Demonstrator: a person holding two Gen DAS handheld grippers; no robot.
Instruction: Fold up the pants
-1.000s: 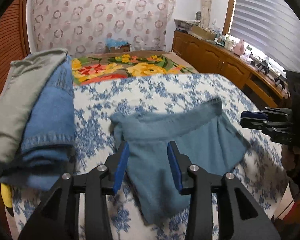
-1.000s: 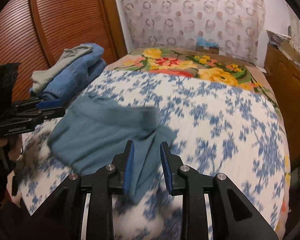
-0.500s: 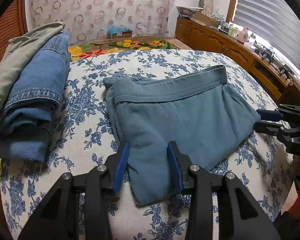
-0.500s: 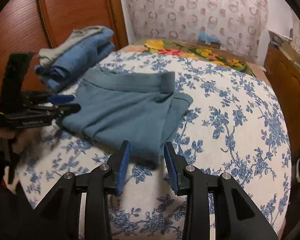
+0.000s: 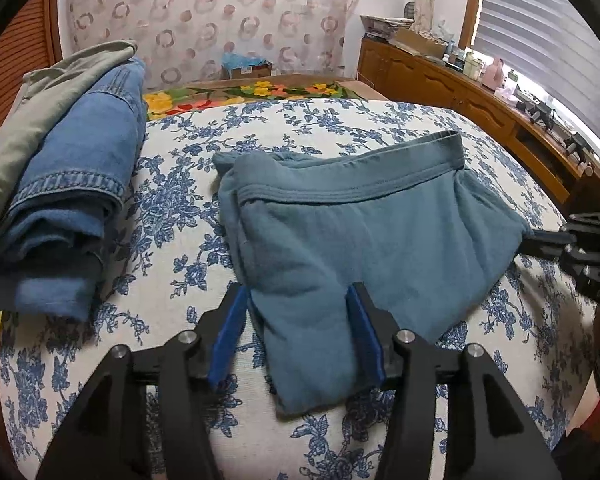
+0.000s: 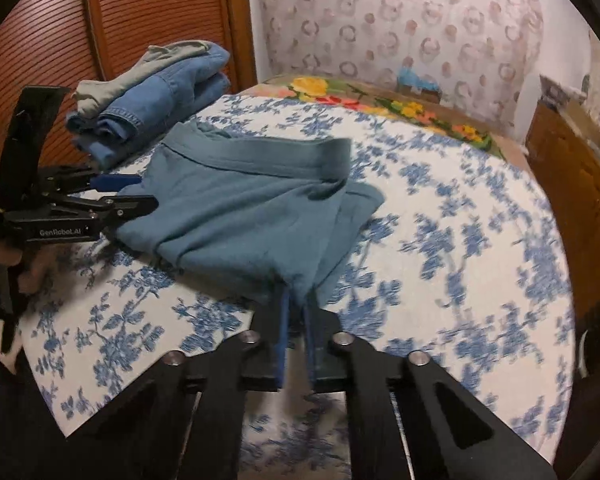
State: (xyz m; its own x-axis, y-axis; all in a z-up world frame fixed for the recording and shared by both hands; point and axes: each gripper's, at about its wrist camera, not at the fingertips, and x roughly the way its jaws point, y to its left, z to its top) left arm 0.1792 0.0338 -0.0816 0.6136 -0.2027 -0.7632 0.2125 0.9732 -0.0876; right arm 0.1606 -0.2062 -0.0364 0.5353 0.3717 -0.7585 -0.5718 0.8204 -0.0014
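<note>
The teal pants lie folded in the middle of the left wrist frame on the blue-flowered bedspread, waistband toward the top, with a stack of folded jeans and a grey-green garment at the left edge. The left gripper has its blue-padded fingers spread, straddling the near corner of the fabric without yet closing on it. In the right wrist frame, the right gripper at lower centre has its fingers drawn close together, pinching the other near corner of the pants. To do this well, I'd say the left one should close on every layer at that corner, not just the top one, then both should lift evenly and carry the near edge toward the waistband together, keeping the cloth taut so no crease bunches in the middle.
</note>
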